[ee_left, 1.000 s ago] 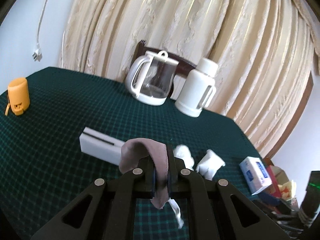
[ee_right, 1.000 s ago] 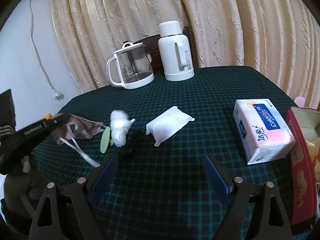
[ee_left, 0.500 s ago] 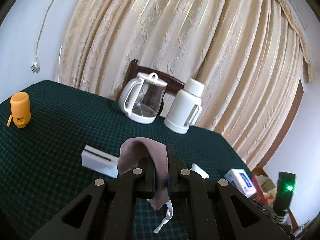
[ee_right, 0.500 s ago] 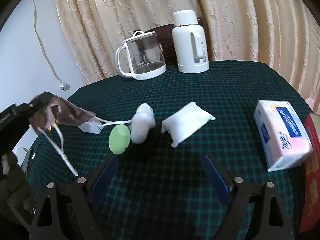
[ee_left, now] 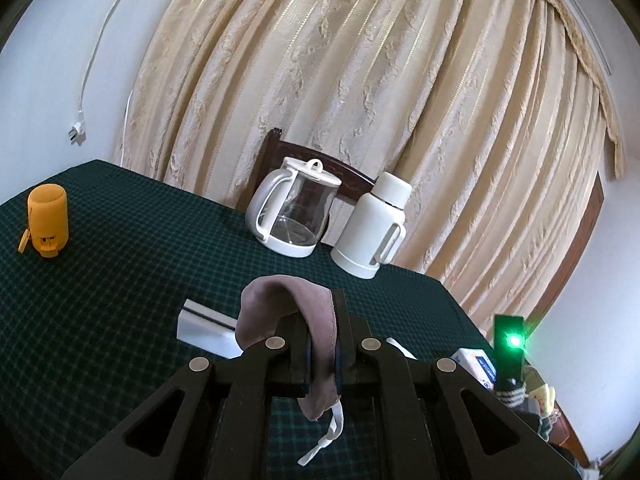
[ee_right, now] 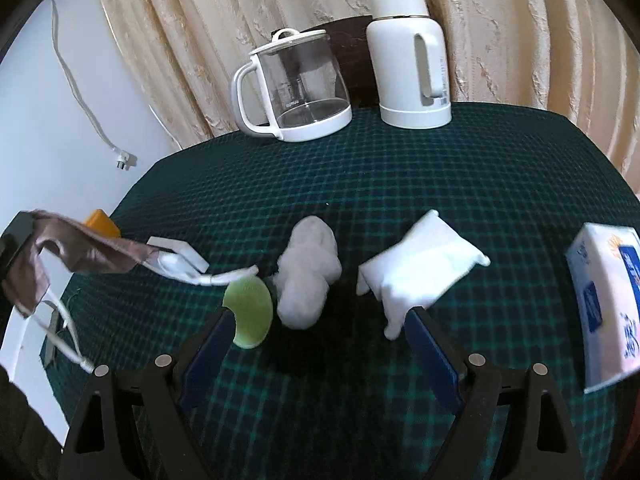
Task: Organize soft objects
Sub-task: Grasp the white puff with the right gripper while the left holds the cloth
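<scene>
I count one mauve fabric mask (ee_left: 310, 320), one white fluffy wad (ee_right: 310, 276), one small white pillow (ee_right: 420, 272), one green pad (ee_right: 250, 312), one tissue pack (ee_right: 608, 304), one glass kettle (ee_right: 298, 88) and one white flask (ee_right: 412, 56). All but the mask sit on a dark green checked tablecloth (ee_right: 400, 168) before cream curtains (ee_left: 360, 80). My left gripper (ee_left: 322, 344) is clamped on the mask, held above the table's left side, white strap dangling. My right gripper (ee_right: 316, 344) stands wide apart, empty, near the wad.

Green-checked tablecloth (ee_right: 400, 168): glass kettle (ee_right: 296, 88), white thermos (ee_right: 412, 56), tissue pack (ee_right: 608, 304), white pouch (ee_right: 420, 276), green disc (ee_right: 250, 312).
</scene>
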### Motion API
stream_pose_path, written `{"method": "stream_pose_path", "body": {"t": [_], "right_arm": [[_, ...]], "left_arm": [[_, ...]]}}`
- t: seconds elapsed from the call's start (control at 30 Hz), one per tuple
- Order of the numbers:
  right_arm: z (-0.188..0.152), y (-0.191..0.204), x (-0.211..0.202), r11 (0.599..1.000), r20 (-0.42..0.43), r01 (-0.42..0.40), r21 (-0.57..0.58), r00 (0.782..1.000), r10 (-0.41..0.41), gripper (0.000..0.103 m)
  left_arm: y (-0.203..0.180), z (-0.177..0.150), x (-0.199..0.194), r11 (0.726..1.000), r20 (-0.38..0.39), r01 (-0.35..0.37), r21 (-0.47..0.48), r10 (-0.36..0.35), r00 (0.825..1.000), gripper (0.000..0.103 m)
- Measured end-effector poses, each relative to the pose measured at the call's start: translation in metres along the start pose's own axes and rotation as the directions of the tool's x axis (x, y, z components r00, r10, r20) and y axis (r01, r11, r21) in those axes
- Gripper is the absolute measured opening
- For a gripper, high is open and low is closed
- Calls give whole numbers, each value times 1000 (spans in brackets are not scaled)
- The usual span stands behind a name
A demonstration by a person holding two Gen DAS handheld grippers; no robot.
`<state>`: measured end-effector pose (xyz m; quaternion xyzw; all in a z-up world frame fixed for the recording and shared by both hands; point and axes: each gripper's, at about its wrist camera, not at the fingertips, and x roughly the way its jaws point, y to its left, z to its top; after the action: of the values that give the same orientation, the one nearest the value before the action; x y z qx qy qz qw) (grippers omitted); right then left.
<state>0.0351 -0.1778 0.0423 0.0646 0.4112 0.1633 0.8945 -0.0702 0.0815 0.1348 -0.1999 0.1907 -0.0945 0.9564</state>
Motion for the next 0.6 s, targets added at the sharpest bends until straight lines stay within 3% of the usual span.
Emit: {"method": "stream_pose_path", "body": {"t": [0.47,0.53,0.6], "right_arm": [[23,12,50,1000,-58,10,-18,998,-11,69],[23,10,58,1000,-77,-3,-1,997,3,65],[23,8,62,1000,-88,-16,13,996,17,54]], "left_arm": [[8,-1,2,1000,-15,7,-10,-7,1000,7],[10,-1,2,1000,-17,6,-14,-6,1000,7],[10,-1,3,1000,-17,4,-17,-4,1000,7]]}}
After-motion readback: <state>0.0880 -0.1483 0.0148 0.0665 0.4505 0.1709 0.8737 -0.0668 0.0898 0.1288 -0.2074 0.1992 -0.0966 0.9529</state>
